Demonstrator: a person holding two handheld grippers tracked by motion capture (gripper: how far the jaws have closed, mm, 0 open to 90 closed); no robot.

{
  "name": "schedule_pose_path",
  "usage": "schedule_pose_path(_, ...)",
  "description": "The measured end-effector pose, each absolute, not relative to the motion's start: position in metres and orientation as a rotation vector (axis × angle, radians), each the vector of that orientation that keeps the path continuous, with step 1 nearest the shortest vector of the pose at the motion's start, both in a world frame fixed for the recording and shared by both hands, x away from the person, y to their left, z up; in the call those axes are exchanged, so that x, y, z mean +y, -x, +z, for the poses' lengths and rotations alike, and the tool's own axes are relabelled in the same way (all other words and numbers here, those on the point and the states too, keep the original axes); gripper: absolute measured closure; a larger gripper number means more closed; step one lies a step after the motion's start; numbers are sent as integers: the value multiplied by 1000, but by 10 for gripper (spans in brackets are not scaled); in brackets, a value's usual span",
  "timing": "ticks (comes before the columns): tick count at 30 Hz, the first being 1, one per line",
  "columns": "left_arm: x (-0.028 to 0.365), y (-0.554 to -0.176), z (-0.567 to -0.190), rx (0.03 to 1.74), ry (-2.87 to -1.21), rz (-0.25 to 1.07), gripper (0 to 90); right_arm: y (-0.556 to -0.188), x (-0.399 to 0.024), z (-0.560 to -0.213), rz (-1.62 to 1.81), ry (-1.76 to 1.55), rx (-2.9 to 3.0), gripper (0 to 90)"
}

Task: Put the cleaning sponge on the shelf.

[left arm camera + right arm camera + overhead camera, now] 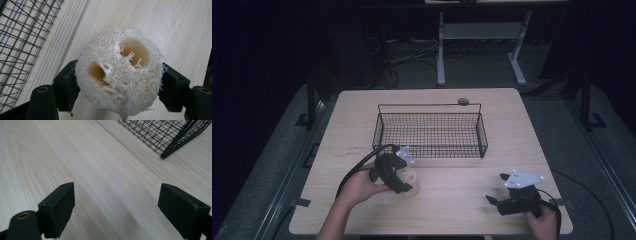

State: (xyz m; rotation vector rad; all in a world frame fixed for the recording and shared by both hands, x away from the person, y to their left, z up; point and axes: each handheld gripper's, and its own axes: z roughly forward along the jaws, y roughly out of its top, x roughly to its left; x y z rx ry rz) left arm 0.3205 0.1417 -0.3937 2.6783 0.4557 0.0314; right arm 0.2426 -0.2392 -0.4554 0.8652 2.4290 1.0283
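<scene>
A pale, fibrous loofah piece (pixel 411 180) with two round holes lies on the wooden table (pixel 462 205), just in front of the wire basket (pixel 430 148). My left gripper (pixel 404 185) is shut on it. In the left gripper view both black jaws press the sides of the loofah (pixel 117 72), with the left gripper (pixel 120 81) pointing down at the table. My right gripper (pixel 496 188) is at the table's front right, open, nothing between its jaws. In the right gripper view the right gripper (pixel 117 205) hovers over bare wood.
The black wire basket (pixel 20 37) sits mid-table, its near corner (pixel 170 135) ahead of the right gripper. A small round disc (pixel 463 101) lies by the basket's far rim. Cables trail from both grippers. Desk legs stand on the floor beyond.
</scene>
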Motion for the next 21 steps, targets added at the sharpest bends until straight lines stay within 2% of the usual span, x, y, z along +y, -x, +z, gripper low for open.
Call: schedule_pose_path(21, 127, -351, -354, 422, -2708, 37, 272, -243, -242, -455, 1034, -871, 2417, 135)
